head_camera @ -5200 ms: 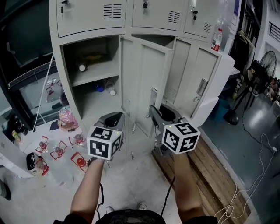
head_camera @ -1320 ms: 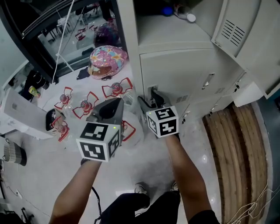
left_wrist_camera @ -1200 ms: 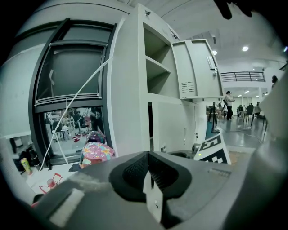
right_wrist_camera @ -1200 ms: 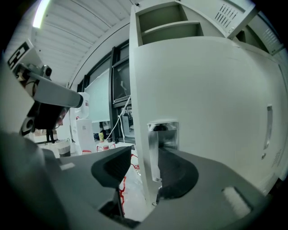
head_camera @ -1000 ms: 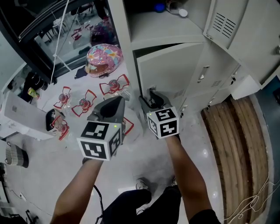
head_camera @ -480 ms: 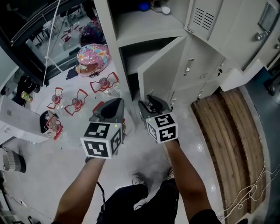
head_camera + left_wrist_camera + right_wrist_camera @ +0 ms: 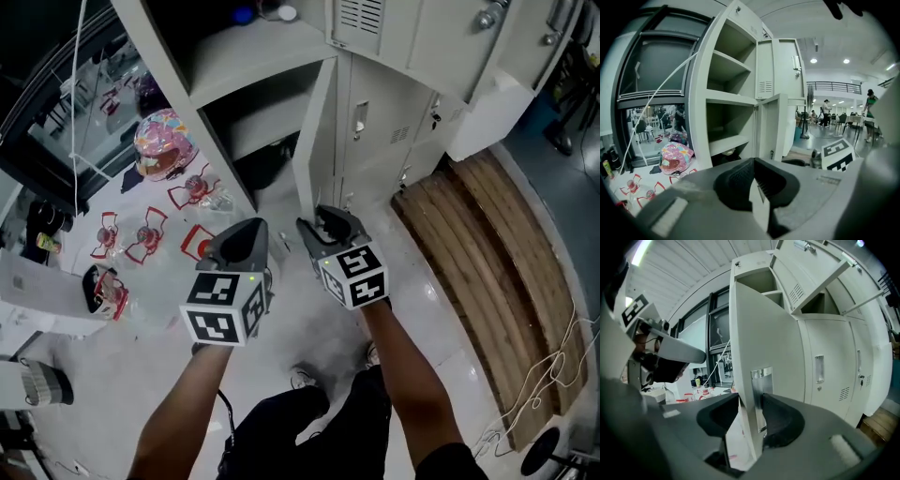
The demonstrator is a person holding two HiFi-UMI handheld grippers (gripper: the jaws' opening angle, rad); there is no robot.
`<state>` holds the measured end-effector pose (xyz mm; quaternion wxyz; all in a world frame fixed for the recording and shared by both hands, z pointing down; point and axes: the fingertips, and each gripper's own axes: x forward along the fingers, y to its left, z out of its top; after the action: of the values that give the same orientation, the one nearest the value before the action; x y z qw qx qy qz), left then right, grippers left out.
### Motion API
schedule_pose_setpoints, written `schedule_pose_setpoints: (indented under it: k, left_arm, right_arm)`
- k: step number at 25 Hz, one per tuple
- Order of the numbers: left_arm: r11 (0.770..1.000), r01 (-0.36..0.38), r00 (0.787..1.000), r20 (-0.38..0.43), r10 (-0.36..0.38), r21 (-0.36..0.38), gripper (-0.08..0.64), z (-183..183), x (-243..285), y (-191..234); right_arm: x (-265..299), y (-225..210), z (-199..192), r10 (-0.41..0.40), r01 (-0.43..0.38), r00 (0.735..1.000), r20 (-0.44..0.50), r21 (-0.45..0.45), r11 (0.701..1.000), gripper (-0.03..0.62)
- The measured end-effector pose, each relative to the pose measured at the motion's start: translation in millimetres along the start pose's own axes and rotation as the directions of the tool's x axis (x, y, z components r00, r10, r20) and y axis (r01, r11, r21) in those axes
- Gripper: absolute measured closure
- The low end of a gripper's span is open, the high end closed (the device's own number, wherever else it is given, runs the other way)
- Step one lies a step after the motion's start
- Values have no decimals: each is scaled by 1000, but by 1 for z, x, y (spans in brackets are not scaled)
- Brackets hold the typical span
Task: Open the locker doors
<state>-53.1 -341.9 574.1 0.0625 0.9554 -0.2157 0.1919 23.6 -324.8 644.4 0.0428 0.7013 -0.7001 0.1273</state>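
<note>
Right tongs (image 7: 319,221) clamp the edge of the lower locker door (image 7: 316,131) at frame centre; left tongs (image 7: 246,236) seem closed, empty.

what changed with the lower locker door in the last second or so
The lower door went from shut to swung wide open, pulled out by the right gripper, which stays clamped on its edge. The left gripper stayed shut and empty beside it. The helmet on the floor did not move.
</note>
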Motion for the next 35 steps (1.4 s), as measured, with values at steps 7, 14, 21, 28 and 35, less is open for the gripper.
schedule_pose_setpoints:
  k: [7,14,21,28,35]
  left_arm:
    - [997,67,998,-7,-67,27,555,0,17,-41]
    - [993,111,994,-22,-110,46,555,4,34,-77]
    - [990,131,991,-17,-130,56,555,18,54,-104]
    - [991,128,992,-9,-128,45,555,34,78,-130]
    - [992,119,993,-8,-119,48,555,48,100,-156]
  right_arm:
    - [-29,-28,-1,-54,54,998,16,22,998,430]
    - [-55,-65,-2,-101,100,995,21,58,993,434]
    - [-72,-100,-4,-124,122,992,17,87,989,448]
    - [-85,-143,-4,-139,140,990,-13,91,986,469]
    - [-94,-184,-2,-146,148,989,-31,87,985,482]
